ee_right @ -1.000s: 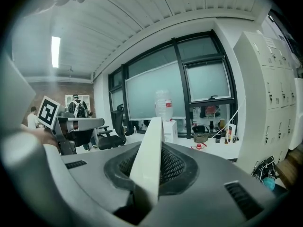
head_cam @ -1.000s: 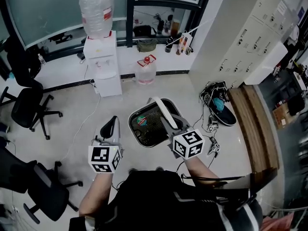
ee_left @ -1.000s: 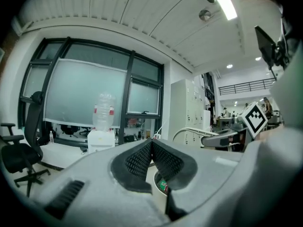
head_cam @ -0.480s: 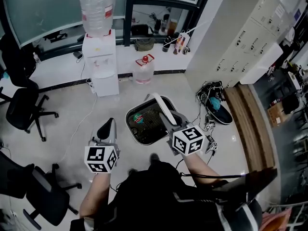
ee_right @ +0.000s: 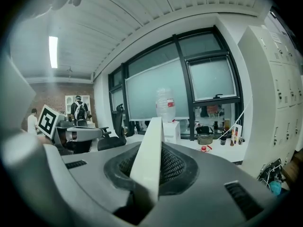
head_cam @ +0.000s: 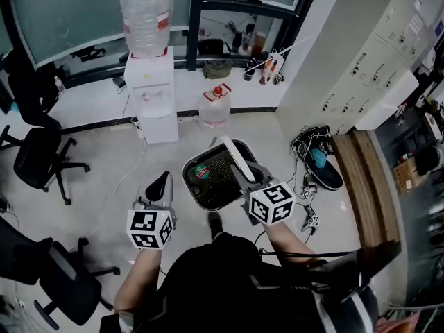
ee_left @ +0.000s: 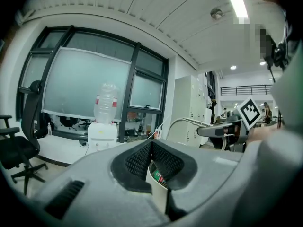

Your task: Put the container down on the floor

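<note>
Right gripper view: container (ee_right: 148, 161) clamped between the jaws.

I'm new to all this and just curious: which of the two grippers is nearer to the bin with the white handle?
Right. The right gripper is shut on the white handle of the bin; the left gripper hangs beside the bin's left rim, apart from it.

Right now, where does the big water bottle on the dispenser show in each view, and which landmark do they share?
Head view: water bottle at top left.
Left gripper view: water bottle left of centre.
Right gripper view: water bottle near centre.
Shared landmark: white lockers, right of the bottle in all three.
</note>
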`<action>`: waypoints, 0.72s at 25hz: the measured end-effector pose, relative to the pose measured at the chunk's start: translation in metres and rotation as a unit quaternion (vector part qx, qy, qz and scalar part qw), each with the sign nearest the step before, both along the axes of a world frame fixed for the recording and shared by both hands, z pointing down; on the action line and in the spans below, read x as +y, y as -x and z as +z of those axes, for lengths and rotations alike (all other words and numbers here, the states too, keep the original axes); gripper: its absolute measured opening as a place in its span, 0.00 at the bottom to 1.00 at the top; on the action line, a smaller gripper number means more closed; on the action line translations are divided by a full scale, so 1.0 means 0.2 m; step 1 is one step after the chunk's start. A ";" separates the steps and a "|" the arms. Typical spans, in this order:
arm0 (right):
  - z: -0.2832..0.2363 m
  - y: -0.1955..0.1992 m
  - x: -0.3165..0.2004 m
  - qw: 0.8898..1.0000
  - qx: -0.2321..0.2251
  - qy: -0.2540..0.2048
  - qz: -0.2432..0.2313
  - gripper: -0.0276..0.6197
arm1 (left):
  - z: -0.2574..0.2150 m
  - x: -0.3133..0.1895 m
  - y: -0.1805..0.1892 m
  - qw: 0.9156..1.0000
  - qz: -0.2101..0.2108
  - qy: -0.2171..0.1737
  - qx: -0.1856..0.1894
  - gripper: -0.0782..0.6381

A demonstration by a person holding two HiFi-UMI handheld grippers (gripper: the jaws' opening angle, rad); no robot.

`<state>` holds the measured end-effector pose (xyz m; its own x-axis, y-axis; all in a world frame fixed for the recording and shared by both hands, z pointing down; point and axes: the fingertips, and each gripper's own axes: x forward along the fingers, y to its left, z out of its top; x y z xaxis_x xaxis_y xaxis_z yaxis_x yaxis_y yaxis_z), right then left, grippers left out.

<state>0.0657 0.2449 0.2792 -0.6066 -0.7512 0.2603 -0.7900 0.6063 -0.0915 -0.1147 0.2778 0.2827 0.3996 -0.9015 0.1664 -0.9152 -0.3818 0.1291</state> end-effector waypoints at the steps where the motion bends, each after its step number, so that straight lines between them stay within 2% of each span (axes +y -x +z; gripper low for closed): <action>1: 0.00 0.00 -0.04 1.000 -0.001 0.000 -0.001 0.13 | 0.00 -0.04 -0.01 1.000 0.000 0.001 -0.001 0.12; 7: 0.00 -0.07 -0.25 1.000 -0.007 0.003 -0.010 0.13 | 0.01 -0.27 -0.10 1.000 -0.005 0.007 0.001 0.12; 18: 0.05 -0.23 -0.66 1.000 -0.004 0.009 -0.023 0.13 | 0.09 -0.65 -0.30 0.999 -0.015 0.040 -0.013 0.12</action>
